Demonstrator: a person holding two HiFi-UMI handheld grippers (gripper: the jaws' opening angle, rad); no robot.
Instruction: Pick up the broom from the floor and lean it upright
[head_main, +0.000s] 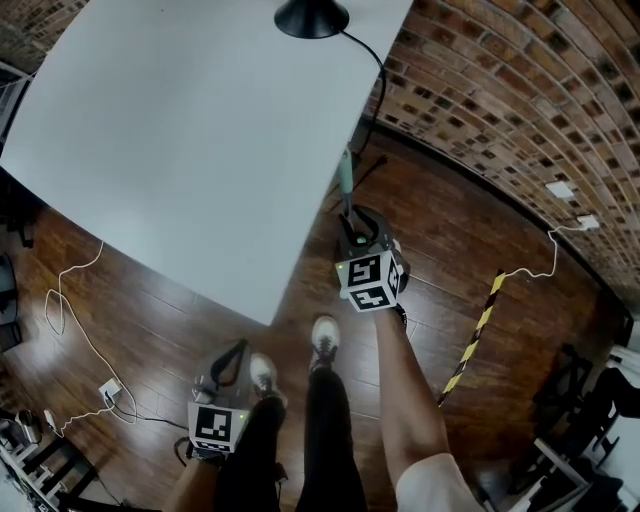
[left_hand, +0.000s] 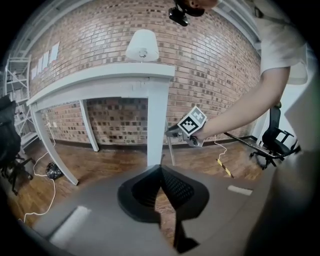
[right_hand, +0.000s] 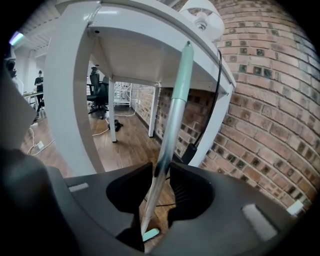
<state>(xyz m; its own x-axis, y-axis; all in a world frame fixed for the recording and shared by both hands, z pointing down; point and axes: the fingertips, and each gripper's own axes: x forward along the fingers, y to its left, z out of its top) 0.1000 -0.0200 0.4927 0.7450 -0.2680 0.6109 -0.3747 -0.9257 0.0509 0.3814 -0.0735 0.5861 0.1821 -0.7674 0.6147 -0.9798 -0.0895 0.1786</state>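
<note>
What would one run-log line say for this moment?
broom handle: upright, leaning on table edge | right gripper: jaws apart around handle | left gripper: shut, empty

Even, moderate indoor light; flat white counter top (head_main: 200, 120) nearly blows out against the dim dark-brown wooden floor (head_main: 180, 330). Both gripper views: heavy fisheye bending, black corners, soft foreground.

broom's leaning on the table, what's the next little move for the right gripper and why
Probably ease the right hand-held gripper straight back off the broom handle. The handle already stands upright with its top against the table edge, and the jaws look slightly apart around it rather than pressing, so it seems to rest unaided. Withdraw slowly to avoid knocking it.
</note>
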